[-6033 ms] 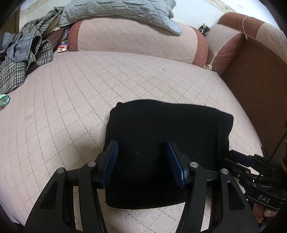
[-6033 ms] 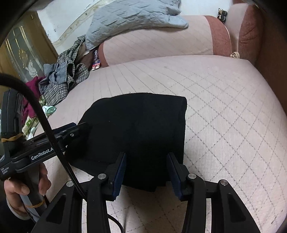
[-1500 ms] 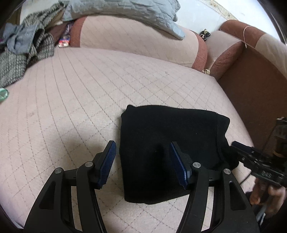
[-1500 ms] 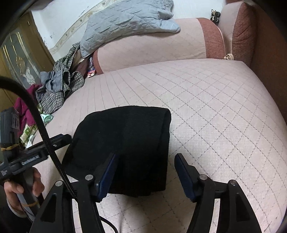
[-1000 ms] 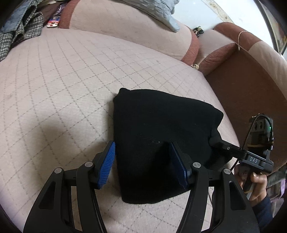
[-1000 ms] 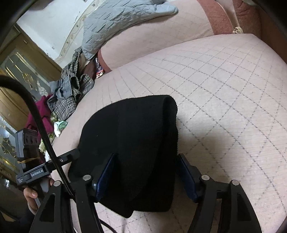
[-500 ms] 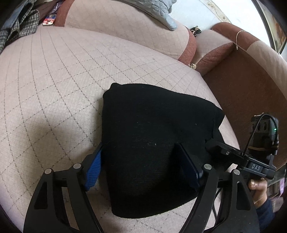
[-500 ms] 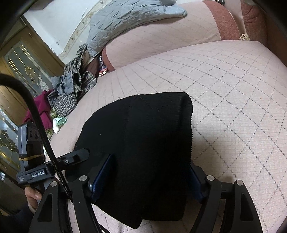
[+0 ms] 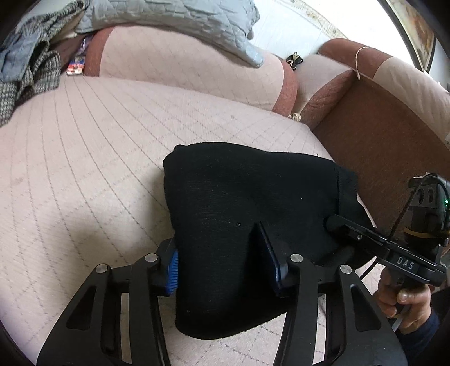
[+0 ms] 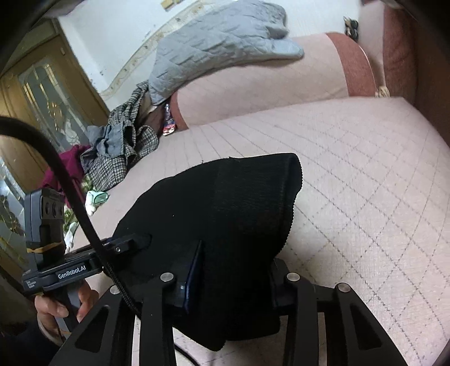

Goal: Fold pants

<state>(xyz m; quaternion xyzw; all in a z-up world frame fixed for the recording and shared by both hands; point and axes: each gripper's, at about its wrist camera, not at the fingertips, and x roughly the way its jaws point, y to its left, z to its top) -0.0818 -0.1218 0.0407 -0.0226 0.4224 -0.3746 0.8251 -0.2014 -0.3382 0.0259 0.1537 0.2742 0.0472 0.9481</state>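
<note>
The folded black pants [image 9: 247, 202] form a thick bundle over the pink quilted sofa seat [image 9: 84, 157]. My left gripper [image 9: 222, 253] is shut on the bundle's near left part, fabric bulging between its blue pads. My right gripper [image 10: 233, 270] is shut on the pants [image 10: 225, 214] at the near right end; its right finger is hidden under cloth. The bundle is lifted at its near edge. Each gripper shows in the other's view: the right one [image 9: 351, 228] and the left one [image 10: 126, 242].
A grey quilted blanket [image 9: 174, 22] lies over the sofa back. A heap of checked and grey clothes [image 10: 121, 152] lies at the seat's far left. A brown armrest [image 9: 379, 135] bounds the right side. A wooden door [image 10: 36, 93] stands beyond the left end.
Both grippers have closed on the folded pants and raised the near edge. The bundle has bunched up and sits higher and closer in both views.
</note>
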